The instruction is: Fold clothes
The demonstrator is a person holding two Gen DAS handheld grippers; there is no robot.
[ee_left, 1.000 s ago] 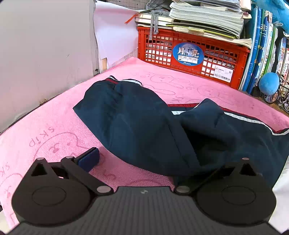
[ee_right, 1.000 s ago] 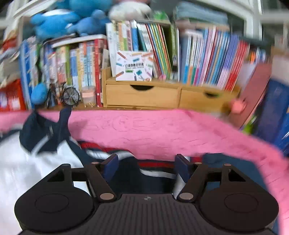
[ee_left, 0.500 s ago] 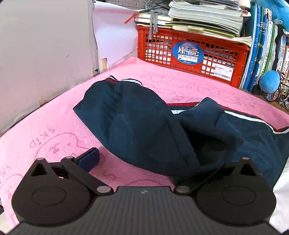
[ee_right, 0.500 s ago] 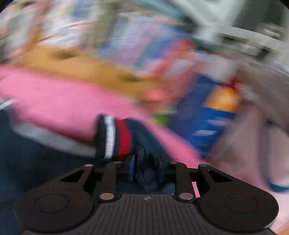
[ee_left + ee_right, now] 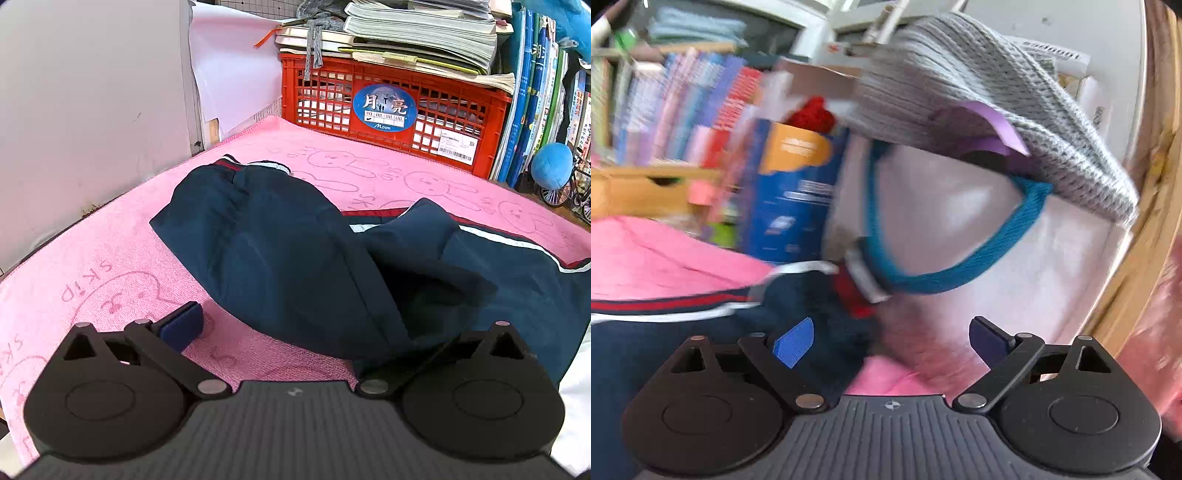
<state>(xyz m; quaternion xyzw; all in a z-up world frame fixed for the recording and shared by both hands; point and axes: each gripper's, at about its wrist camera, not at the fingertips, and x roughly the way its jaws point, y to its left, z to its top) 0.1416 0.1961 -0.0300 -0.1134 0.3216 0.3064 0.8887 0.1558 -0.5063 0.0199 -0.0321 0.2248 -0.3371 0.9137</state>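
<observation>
Navy jacket [image 5: 820, 332] between opening right tongs [image 5: 892, 341]

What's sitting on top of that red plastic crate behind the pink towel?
On the red plastic crate lies a stack of books and paper booklets, with a grey knitted cord dangling over its front. The crate's contents are mostly hidden behind its lattice.

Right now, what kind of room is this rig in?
Probably a home study or bedroom, not a lab. A navy garment lies on a pink cartoon-print towel used as the folding surface, with a red crate under stacked papers and rows of books behind it.
</observation>
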